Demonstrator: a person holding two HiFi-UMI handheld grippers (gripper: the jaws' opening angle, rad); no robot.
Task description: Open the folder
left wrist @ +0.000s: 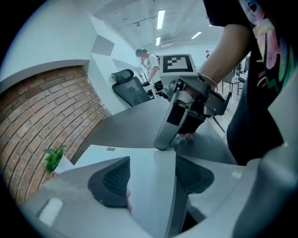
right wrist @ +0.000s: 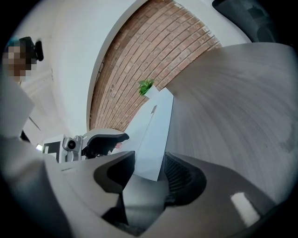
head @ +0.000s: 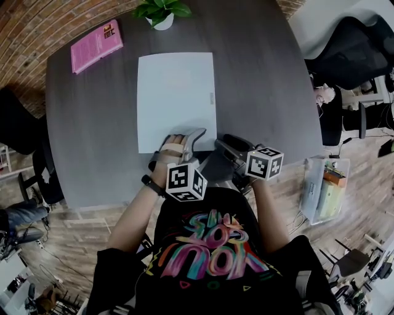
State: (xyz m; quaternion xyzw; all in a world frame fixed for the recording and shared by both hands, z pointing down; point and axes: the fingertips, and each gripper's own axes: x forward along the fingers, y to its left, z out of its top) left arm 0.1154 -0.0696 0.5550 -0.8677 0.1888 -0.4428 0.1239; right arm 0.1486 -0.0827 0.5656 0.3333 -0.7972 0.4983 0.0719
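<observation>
Right now your left gripper [left wrist: 152,173] and right gripper [right wrist: 150,175] sit close together at the near side of the dark table [head: 265,92], just in front of your body. Both have their jaws spread wide and clamp nothing. The folder [head: 176,98] lies flat and closed on the tabletop, and its near right corner reaches in between each pair of jaws without being pinched. Farther off to the left, a pink book [head: 96,45] lies well apart from it, and a potted plant [head: 163,11] stands at the far rim, just past the folder's top edge.
</observation>
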